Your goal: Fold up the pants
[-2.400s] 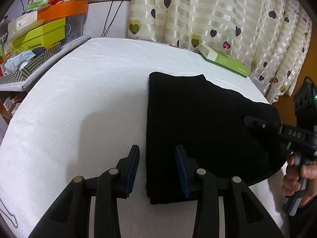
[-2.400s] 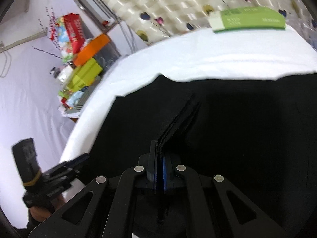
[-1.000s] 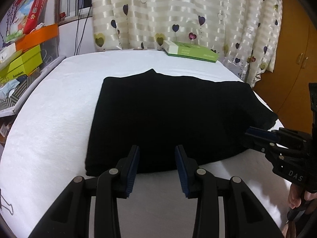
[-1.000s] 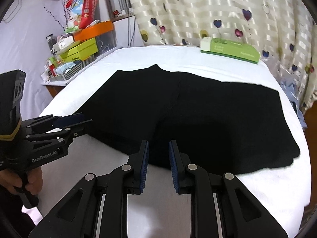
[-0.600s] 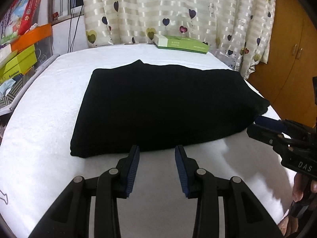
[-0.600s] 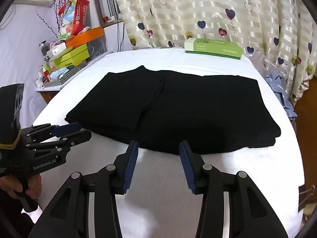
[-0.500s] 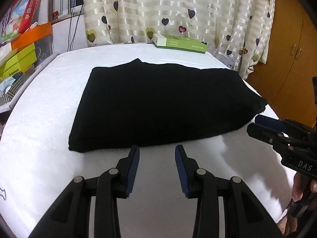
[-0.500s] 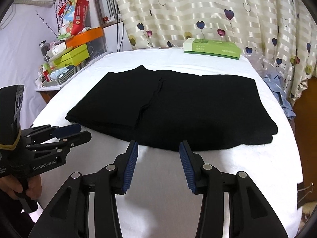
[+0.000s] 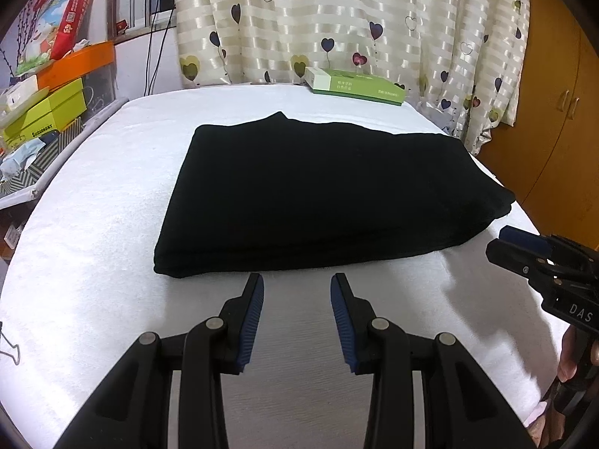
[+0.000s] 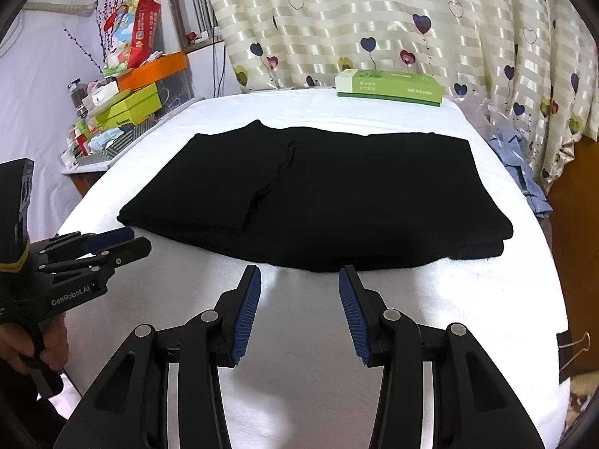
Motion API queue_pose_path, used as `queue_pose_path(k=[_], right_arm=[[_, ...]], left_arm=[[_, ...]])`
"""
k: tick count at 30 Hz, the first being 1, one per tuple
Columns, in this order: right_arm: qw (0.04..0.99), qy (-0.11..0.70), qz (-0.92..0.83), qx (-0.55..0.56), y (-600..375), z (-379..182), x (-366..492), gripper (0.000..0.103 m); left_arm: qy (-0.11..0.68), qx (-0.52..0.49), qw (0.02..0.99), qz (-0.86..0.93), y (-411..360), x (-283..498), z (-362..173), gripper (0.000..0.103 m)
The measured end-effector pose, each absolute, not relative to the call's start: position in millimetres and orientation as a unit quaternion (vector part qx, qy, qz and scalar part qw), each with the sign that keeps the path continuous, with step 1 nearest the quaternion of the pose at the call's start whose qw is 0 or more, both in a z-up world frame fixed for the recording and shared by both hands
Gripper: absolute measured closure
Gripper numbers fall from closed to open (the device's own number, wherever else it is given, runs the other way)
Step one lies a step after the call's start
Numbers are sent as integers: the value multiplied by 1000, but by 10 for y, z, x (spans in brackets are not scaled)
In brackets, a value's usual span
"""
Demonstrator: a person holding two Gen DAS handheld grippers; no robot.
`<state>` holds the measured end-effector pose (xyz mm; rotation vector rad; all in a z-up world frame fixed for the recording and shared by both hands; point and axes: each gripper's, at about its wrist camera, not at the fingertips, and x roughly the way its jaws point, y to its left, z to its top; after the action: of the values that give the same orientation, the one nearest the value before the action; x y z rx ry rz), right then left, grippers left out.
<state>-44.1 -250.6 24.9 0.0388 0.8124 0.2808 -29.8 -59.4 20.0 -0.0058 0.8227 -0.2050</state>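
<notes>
The black pants (image 9: 318, 191) lie folded into a flat rectangle on the white table (image 9: 93, 224). In the right wrist view the pants (image 10: 337, 194) show a layered edge and a seam down the middle. My left gripper (image 9: 297, 284) is open, just short of the near edge of the pants, holding nothing. My right gripper (image 10: 299, 277) is open too, a little back from the near edge. Each gripper shows at the side of the other's view: the right gripper (image 9: 520, 243) and the left gripper (image 10: 112, 241).
A green box (image 9: 355, 86) lies at the table's far edge by the heart-print curtain. Stacked boxes and clutter (image 10: 123, 104) fill a shelf to the left. Blue cloth (image 10: 520, 164) hangs off the right side. A binder clip (image 10: 572, 344) grips the table cover.
The right gripper let go of the pants and opened wide. Both grippers drew back toward the near side of the table, leaving the folded pants lying flat.
</notes>
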Motion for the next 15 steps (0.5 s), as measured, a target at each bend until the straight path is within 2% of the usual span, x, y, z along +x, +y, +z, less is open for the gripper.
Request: queue_pose_path(k=[15], right_arm=[[907, 401, 122, 41, -2665, 210, -357, 58]], left_arm=[[402, 4, 911, -94, -614, -257, 170, 63]])
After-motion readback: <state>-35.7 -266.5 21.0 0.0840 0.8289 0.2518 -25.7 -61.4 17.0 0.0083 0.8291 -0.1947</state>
